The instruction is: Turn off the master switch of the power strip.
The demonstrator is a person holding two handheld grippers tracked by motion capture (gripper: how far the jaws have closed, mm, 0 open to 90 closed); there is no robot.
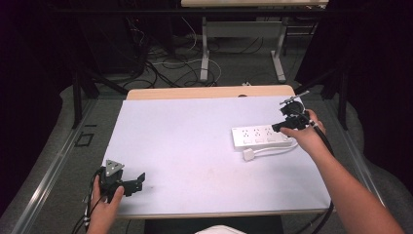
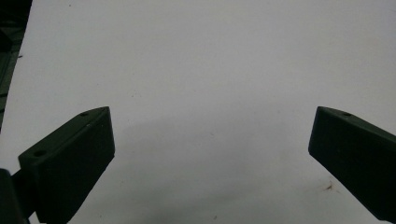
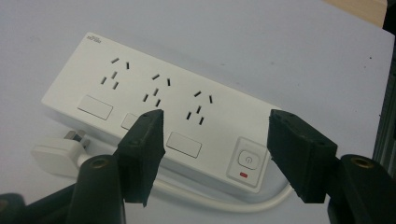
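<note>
A white power strip [image 1: 260, 136] with three socket groups lies at the table's right side; in the right gripper view the power strip [image 3: 140, 93] shows a power button [image 3: 248, 160] and a small red mark below it. Its white plug [image 1: 249, 154] and cord [image 1: 275, 150] lie in front of it; the plug [image 3: 56, 151] rests flat on the mat. My right gripper [image 1: 278, 127] hovers open just over the strip's right end, and in its own view the right gripper [image 3: 215, 128] has jaws straddling the button end. My left gripper [image 1: 140, 181] rests open at the front left corner; the left gripper [image 2: 212, 135] holds nothing.
The table carries a white mat [image 1: 195, 146], with a wooden edge [image 1: 209, 91] along the far side. Cables [image 1: 165, 68] and table legs [image 1: 204, 53] crowd the floor beyond. Dark curtains stand on both sides.
</note>
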